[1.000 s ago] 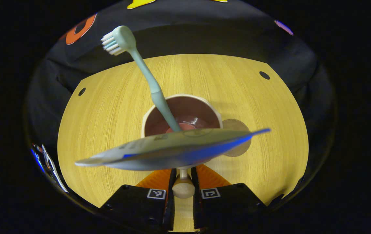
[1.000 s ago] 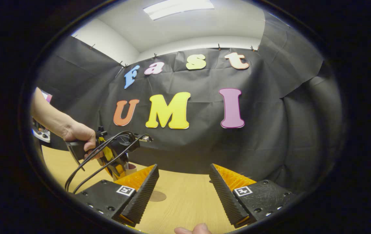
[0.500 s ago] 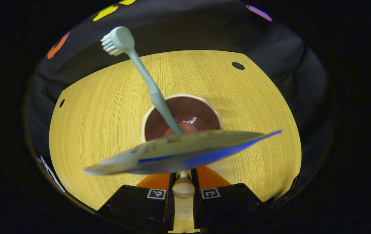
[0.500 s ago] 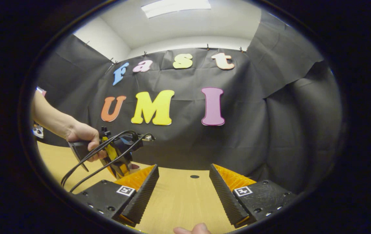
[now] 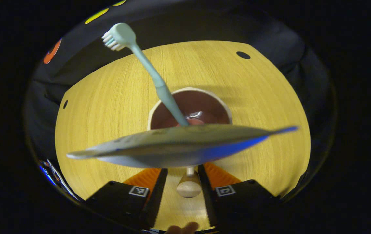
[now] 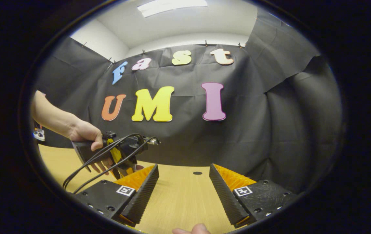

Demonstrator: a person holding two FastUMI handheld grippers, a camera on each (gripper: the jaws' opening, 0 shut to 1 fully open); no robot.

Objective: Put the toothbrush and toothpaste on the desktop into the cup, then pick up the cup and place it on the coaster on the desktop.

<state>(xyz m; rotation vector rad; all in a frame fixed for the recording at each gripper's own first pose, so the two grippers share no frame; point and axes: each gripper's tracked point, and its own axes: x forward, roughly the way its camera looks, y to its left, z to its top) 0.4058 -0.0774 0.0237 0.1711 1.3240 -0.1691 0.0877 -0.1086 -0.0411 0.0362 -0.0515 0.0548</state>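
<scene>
Now the left gripper (image 5: 180, 182) stands parted just above the cup (image 5: 190, 109), its jaws wider than half a second ago and clear of the toothpaste (image 5: 182, 146), which hangs cap-down over the cup beside the toothbrush (image 5: 152, 76). Next, withdraw. The right gripper (image 6: 183, 195) hovers open, empty.

Your left gripper (image 5: 178, 182) tilted downward, fingers parted — right gripper (image 6: 183, 191) level, fingers wide apart, gripping nothing.
</scene>
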